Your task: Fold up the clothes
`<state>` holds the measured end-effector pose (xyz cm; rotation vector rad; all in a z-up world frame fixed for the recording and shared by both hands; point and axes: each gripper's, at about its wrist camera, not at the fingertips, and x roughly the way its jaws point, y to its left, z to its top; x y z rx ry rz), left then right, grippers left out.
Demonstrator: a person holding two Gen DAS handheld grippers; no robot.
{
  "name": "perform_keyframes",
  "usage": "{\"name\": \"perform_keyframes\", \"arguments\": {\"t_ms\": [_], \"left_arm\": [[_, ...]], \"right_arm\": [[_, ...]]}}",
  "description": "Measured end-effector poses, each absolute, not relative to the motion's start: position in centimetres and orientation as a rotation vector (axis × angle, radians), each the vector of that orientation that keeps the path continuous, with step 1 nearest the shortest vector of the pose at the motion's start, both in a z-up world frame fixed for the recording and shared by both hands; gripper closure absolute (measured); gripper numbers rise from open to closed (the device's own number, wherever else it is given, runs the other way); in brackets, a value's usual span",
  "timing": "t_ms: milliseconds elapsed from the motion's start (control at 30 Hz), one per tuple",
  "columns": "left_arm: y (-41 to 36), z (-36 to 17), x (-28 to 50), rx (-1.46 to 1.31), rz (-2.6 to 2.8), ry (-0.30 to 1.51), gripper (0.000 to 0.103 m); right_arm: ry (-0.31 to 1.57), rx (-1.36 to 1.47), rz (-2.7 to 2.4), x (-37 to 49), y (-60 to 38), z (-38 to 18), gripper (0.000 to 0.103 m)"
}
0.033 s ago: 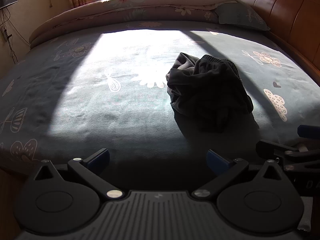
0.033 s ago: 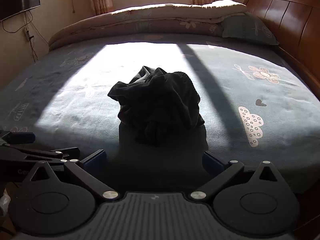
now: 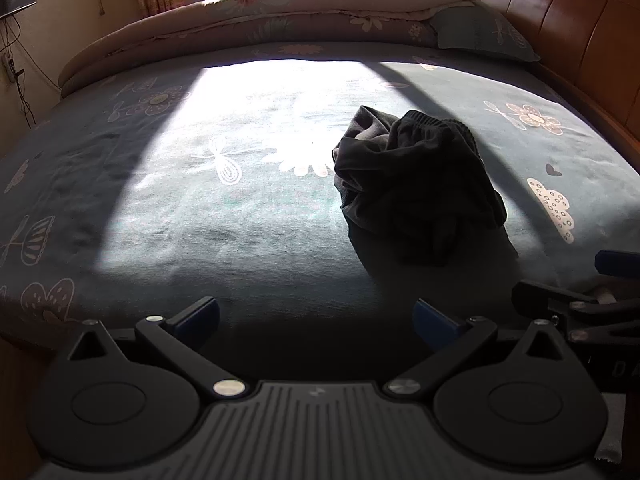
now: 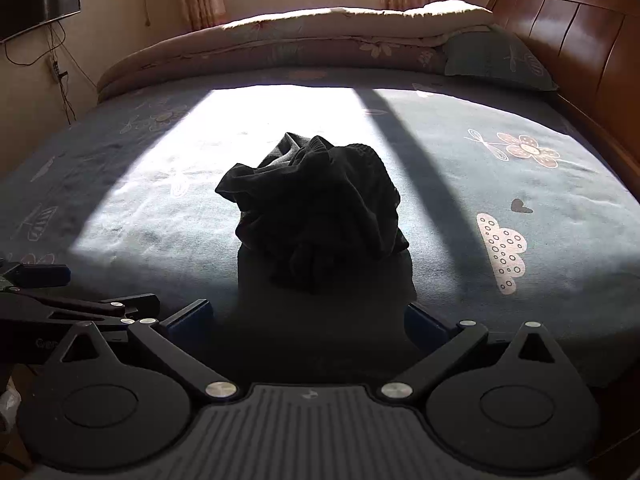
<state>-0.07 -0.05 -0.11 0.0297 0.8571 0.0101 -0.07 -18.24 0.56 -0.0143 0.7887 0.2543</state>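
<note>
- Both my grippers, left point(image 3: 316, 318) and right point(image 4: 306, 318), gape wide, empty, at the bed's point(image 4: 540, 300) near edge.
- Nothing folded yet: the garment point(image 4: 316, 216) lies bunched mid-bed; next I reach in and spread it.

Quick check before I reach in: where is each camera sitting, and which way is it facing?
Left wrist: on the left gripper at the bed's near edge, facing the window; open fingers, right gripper at the right border.
Right wrist: on the right gripper, same heading; open fingers, left gripper at the left border.
Shared: the crumpled dark garment, quilt, pillow, headboard.
</note>
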Motion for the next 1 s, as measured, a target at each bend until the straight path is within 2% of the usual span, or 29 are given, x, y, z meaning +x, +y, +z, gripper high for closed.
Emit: {"name": "perform_keyframes", "arguments": {"t_ms": [1000], "left_arm": [[0.09, -0.02, 0.17, 0.012, 0.014, 0.857, 0.000]], "right_arm": [[0.788, -0.007, 0.250, 0.04, -18.40, 0.65, 0.000]]}}
